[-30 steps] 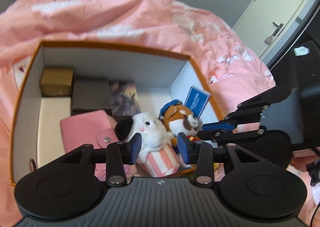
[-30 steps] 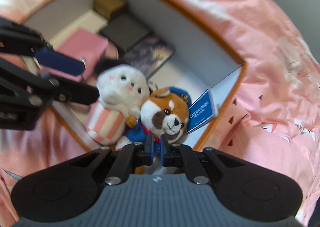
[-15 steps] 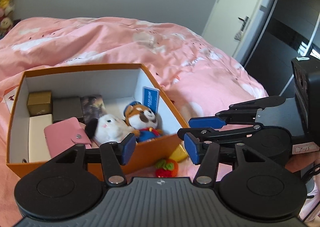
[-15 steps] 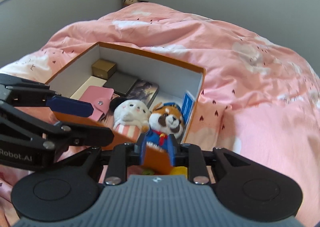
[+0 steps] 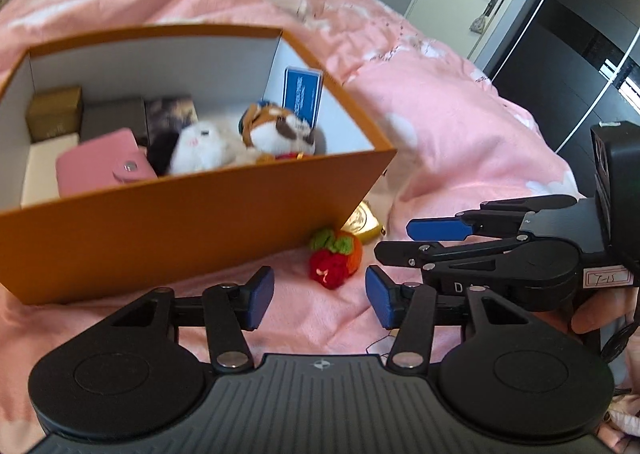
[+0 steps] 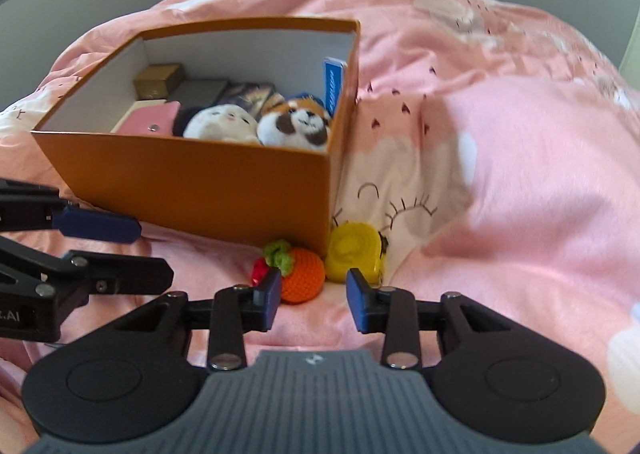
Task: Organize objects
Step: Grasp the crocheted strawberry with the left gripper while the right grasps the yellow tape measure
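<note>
Left of frame in the right wrist view: an orange box (image 6: pixel 192 178) on the pink bed (image 6: pixel 520 182), holding a pink wallet (image 6: pixel 150 122), a white plush (image 6: pixel 222 124) and a brown-and-white plush (image 6: pixel 298 126). Lower centre, just outside the box's near corner: a crocheted orange fruit (image 6: pixel 302 280) touching a yellow round case (image 6: pixel 354 254). Right gripper (image 6: pixel 312 300) fingers opening on nothing; left gripper (image 5: pixel 320 304) fingers closing, empty, a red-and-orange crochet piece (image 5: pixel 332 264) beyond them.

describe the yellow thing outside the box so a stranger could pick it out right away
Find the orange box on the pink bedspread and go to its near right corner. The yellow round case lies there beside a crocheted orange fruit; it is smooth and glossy, not knitted.
</note>
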Action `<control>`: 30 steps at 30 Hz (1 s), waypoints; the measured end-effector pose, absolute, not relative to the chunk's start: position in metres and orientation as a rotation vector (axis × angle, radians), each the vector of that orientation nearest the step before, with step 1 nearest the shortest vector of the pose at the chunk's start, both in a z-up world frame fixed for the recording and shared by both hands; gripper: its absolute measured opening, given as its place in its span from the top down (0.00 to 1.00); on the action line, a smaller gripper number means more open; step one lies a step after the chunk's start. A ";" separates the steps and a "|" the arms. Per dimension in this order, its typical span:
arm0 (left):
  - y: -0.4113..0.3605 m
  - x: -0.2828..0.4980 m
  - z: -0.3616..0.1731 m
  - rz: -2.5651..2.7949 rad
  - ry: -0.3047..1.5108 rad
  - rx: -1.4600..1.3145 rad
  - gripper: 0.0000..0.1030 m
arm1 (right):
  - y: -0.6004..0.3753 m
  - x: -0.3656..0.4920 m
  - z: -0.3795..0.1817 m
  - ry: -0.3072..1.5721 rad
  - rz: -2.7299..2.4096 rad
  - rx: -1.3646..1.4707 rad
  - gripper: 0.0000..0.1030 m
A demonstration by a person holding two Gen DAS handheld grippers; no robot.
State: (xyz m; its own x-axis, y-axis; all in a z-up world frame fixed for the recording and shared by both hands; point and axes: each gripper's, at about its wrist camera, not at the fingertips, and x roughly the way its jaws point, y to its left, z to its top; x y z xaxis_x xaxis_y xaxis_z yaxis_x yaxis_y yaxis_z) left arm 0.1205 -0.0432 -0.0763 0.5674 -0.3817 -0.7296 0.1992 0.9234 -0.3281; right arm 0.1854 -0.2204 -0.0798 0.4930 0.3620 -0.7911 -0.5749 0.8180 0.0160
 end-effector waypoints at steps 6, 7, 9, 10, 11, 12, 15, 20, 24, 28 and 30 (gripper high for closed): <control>-0.057 0.135 -0.087 -0.363 0.940 -0.210 0.44 | -0.226 0.199 -0.090 0.921 0.551 -0.227 0.59; -0.060 0.139 -0.089 -0.366 0.937 -0.205 0.44 | -0.228 0.203 -0.091 0.925 0.539 -0.228 0.59; -0.069 0.147 -0.092 -0.380 0.936 -0.186 0.44 | -0.230 0.211 -0.092 0.924 0.527 -0.242 0.59; -0.073 0.152 -0.093 -0.385 0.937 -0.177 0.44 | -0.230 0.215 -0.092 0.923 0.529 -0.256 0.59; -0.077 0.156 -0.095 -0.388 0.938 -0.168 0.44 | -0.230 0.219 -0.093 0.925 0.531 -0.271 0.59; -0.082 0.160 -0.097 -0.393 0.940 -0.159 0.44 | -0.230 0.222 -0.094 0.930 0.534 -0.285 0.59; -0.095 0.169 -0.103 -0.411 0.942 -0.131 0.45 | -0.231 0.235 -0.100 0.948 0.545 -0.308 0.59; -0.110 0.180 -0.120 -0.401 0.968 -0.060 0.44 | -0.243 0.256 -0.107 1.004 0.574 -0.226 0.62; -0.112 0.185 -0.129 -0.386 0.992 -0.043 0.44 | -0.251 0.267 -0.113 1.042 0.593 -0.143 0.61; -0.107 0.186 -0.138 -0.385 1.034 -0.078 0.49 | -0.252 0.274 -0.121 1.068 0.614 -0.100 0.62; -0.104 0.184 -0.136 -0.389 1.032 -0.083 0.50 | -0.250 0.279 -0.126 1.084 0.614 -0.086 0.61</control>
